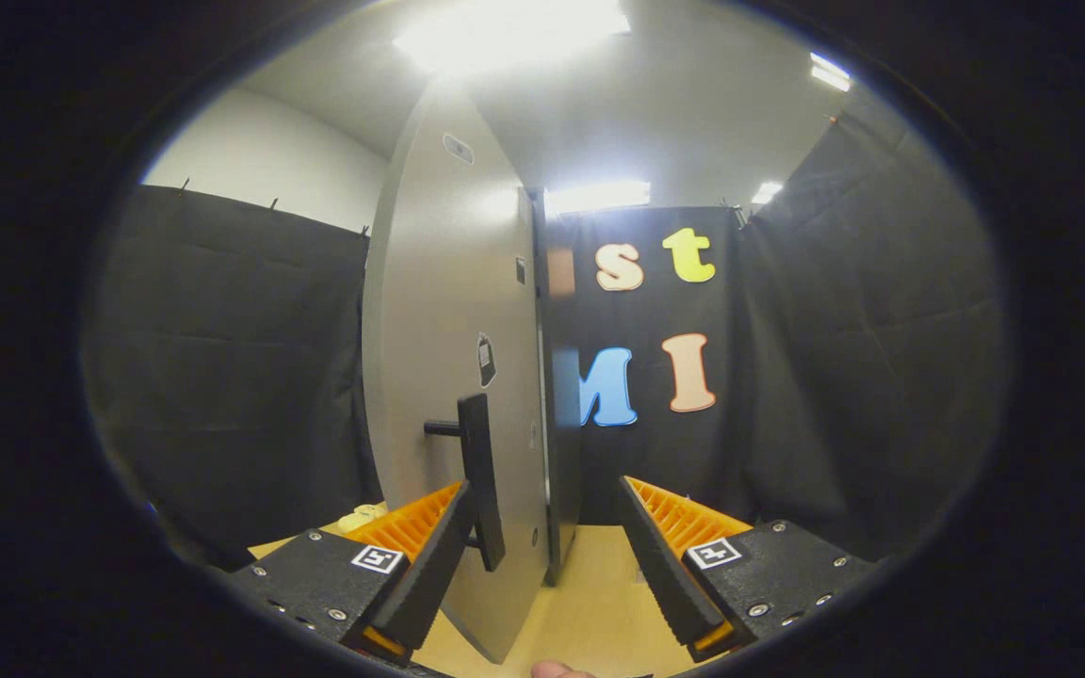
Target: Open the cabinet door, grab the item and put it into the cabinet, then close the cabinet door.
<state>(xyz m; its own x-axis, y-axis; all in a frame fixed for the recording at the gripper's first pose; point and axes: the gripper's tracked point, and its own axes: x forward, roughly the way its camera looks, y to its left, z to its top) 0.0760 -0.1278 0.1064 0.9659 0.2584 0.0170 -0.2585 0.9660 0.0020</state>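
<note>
Beside the door handle (481,480), the tongs (542,523) gape level.

A staged recording booth, not a lived-in home, is suggested. Black cloth (222,358) is hung as walls on several sides, with plain white room walls (260,160) and bright ceiling light panels (514,33) seen above it. A lone grey cabinet (453,377) is stood on a pale tabletop (590,584), ringed by cloth.
</note>
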